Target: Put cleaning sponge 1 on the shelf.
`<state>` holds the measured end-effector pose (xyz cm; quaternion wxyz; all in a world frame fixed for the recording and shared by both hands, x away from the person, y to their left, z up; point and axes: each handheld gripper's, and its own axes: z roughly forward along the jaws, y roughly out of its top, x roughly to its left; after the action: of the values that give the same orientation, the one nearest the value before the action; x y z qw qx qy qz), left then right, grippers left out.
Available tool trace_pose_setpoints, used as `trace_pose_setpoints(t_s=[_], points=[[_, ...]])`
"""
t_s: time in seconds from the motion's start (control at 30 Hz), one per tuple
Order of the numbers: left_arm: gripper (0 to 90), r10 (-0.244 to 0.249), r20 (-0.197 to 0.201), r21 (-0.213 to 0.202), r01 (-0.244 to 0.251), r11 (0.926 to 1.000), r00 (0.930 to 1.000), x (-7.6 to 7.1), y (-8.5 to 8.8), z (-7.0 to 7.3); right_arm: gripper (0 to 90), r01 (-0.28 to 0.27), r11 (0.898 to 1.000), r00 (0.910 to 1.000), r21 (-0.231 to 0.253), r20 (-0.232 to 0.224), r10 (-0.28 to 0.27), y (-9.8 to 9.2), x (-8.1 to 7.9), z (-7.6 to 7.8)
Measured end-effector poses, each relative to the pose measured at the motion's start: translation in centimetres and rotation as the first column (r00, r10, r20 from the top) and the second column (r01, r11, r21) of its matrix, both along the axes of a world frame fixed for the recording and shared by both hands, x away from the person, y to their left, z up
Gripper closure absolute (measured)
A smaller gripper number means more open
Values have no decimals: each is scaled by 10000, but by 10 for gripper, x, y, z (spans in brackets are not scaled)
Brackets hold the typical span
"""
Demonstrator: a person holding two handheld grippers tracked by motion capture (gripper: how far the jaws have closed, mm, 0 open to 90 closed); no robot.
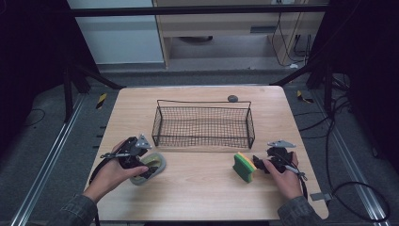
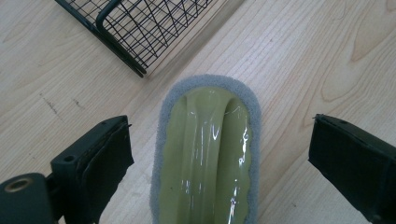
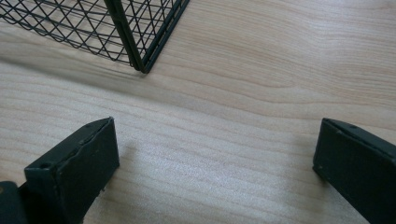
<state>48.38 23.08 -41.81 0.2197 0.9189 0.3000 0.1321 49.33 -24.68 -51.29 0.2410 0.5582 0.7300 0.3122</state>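
Note:
A grey-edged scrubbing pad with a glossy pale-green handle (image 1: 151, 166) lies flat on the table's front left. My left gripper (image 1: 145, 165) is open over it; in the left gripper view (image 2: 224, 140) its jaws stand wide on either side of the pad (image 2: 205, 154), not touching it. A yellow and green sponge (image 1: 244, 166) stands on edge at the front right. Just to its right, my right gripper (image 1: 259, 164) is open. In the right gripper view (image 3: 215, 144) there is bare wood between the jaws.
A black wire basket (image 1: 203, 101) sits in the middle of the wooden table, with nothing in it; a corner of it appears in both gripper views (image 2: 135, 32) (image 3: 140, 42). A small dark grey object (image 1: 232, 98) lies behind the basket near the far edge.

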Motion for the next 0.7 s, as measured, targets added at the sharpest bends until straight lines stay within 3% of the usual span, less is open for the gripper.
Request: trace_pose_setpoints(t_s=[0.03, 0.13, 0.37, 0.7], points=[[48, -115, -214, 82, 117, 9999, 9997, 1, 0, 0, 4, -9, 10000, 10000, 2, -6, 9, 0, 0, 0], [52, -190, -286, 192, 196, 9996, 9994, 2, 1, -1, 4, -20, 10000, 10000, -2, -6, 20, 0, 0, 0], [86, 80, -55, 164, -79, 9998, 10000, 3, 7, 1, 4, -28, 10000, 10000, -3, -5, 28, 0, 0, 0], [280, -286, -662, 741, 335, 9967, 9974, 9, 6, 2, 4, -54, 10000, 10000, 4, -6, 54, 0, 0, 0]])
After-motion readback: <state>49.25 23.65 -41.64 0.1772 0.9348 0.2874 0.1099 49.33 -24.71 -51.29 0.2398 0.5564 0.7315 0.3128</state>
